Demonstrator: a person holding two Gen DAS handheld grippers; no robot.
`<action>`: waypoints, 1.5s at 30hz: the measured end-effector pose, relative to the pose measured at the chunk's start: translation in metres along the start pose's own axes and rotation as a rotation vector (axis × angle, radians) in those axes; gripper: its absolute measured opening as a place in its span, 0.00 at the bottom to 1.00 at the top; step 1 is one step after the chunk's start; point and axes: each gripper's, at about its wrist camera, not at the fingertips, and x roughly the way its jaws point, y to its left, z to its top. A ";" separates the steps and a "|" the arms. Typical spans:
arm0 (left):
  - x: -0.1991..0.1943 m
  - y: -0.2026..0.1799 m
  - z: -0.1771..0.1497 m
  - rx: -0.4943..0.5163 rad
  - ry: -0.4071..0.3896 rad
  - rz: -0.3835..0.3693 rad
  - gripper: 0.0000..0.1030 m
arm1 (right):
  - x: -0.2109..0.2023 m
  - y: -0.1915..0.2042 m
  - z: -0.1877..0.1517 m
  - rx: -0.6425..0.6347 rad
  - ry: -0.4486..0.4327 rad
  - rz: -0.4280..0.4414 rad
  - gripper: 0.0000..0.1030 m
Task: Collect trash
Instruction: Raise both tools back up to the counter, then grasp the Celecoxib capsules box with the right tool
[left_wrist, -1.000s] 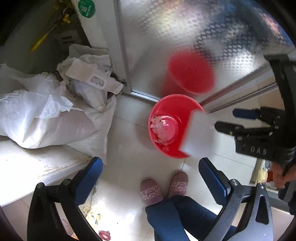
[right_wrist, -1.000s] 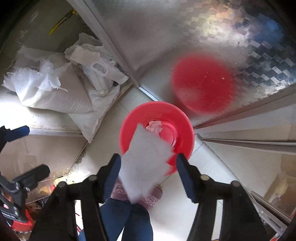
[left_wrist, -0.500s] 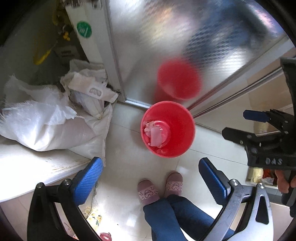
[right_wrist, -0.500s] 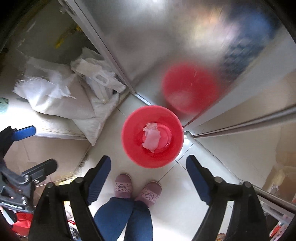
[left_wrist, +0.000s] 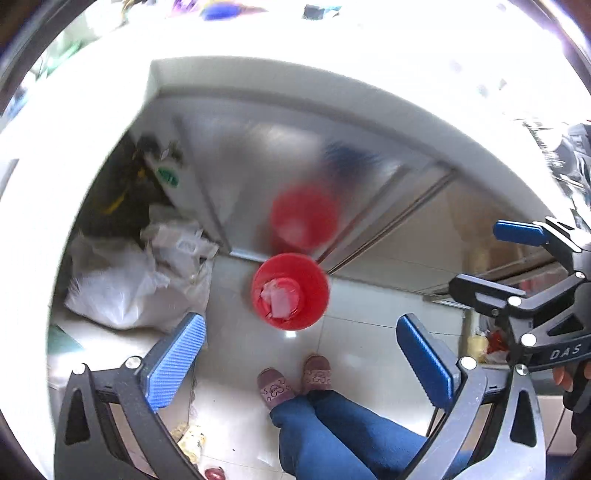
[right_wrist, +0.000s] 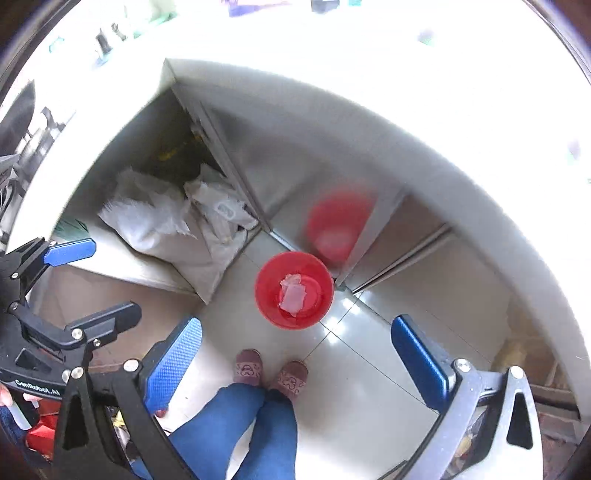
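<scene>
Pale floor tiles (right_wrist: 354, 369) carry the red bin (right_wrist: 294, 290), white paper trash (right_wrist: 293, 295) lying inside. Both grippers, left (left_wrist: 301, 363) and right (right_wrist: 295, 363), hang above, fingers wide and empty; seek further scraps on the tabletop (right_wrist: 369, 55).

Glossy pale tiled floor (right_wrist: 369, 373) here. Sitting right on it: 1 round red plastic bin (right_wrist: 294, 290) by the steel cabinet, 2 pink slippers (right_wrist: 271, 371) on somebody's feet, and white woven sacks (right_wrist: 177, 229) slumped over the low white ledge (right_wrist: 122, 273) edge.
</scene>
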 end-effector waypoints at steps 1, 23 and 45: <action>-0.014 -0.006 0.006 0.005 -0.015 -0.004 1.00 | -0.013 -0.002 0.001 0.004 -0.012 -0.008 0.99; -0.159 -0.019 0.111 0.024 -0.242 -0.017 1.00 | -0.148 -0.005 0.082 0.008 -0.299 0.077 0.99; -0.119 0.120 0.323 0.110 -0.201 -0.029 1.00 | -0.097 -0.015 0.277 0.113 -0.267 0.041 0.99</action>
